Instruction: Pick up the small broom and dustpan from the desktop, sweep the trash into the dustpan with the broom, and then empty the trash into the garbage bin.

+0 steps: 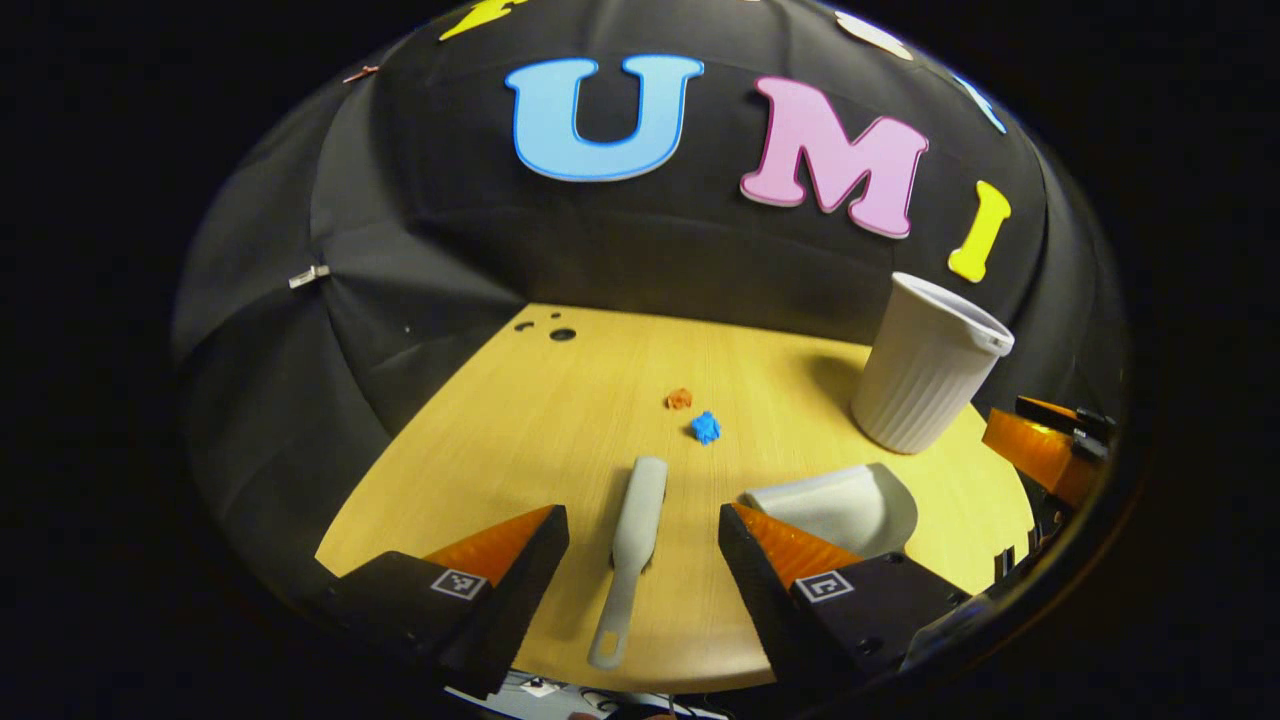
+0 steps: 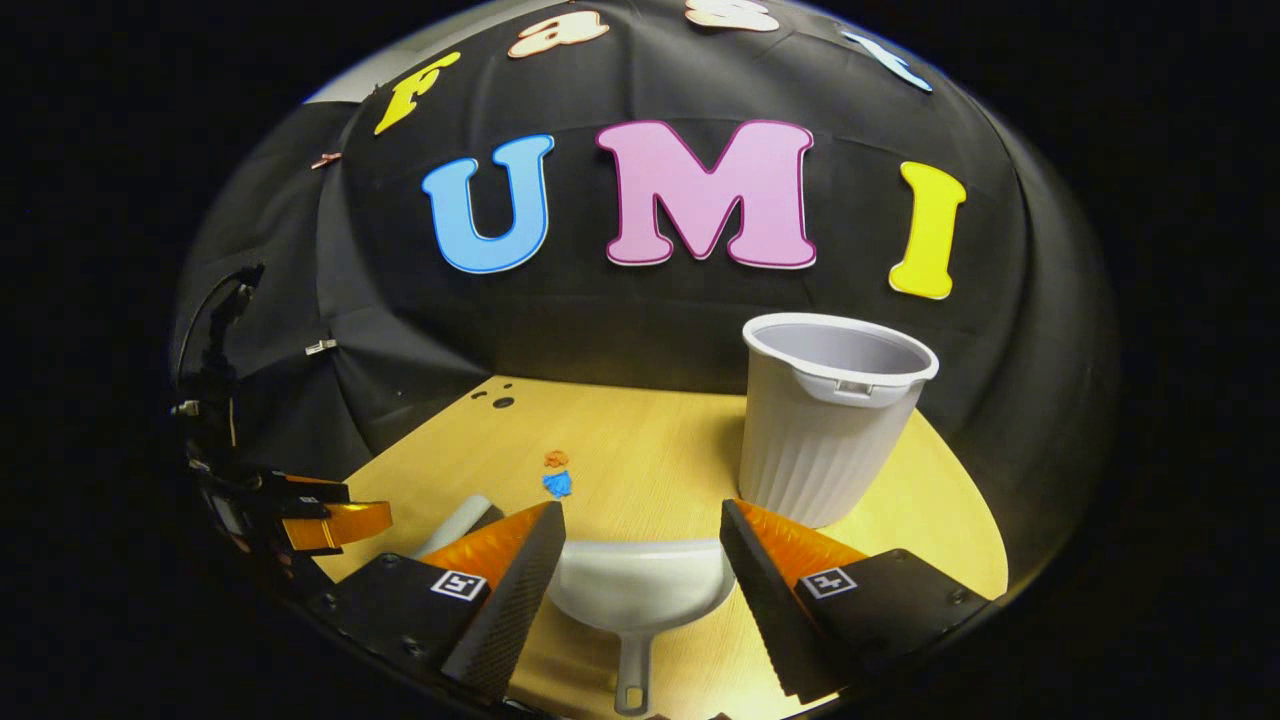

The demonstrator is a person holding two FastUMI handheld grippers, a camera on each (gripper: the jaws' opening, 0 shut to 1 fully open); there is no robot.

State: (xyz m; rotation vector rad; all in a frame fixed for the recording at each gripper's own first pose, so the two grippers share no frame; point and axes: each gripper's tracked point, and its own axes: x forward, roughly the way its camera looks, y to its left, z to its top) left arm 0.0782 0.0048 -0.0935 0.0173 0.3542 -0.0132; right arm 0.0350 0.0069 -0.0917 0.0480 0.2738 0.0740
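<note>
Left gripper view, broom (image 1: 632, 545) between parted tongs (image 1: 643, 545)

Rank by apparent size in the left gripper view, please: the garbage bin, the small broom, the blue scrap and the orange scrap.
1. Garbage bin, clearly largest.
2. Small broom, long but thin, and nearer the camera.
3. Blue scrap and orange scrap: nearly alike; blue looks slightly bigger but lies nearer, so unsure.
</note>
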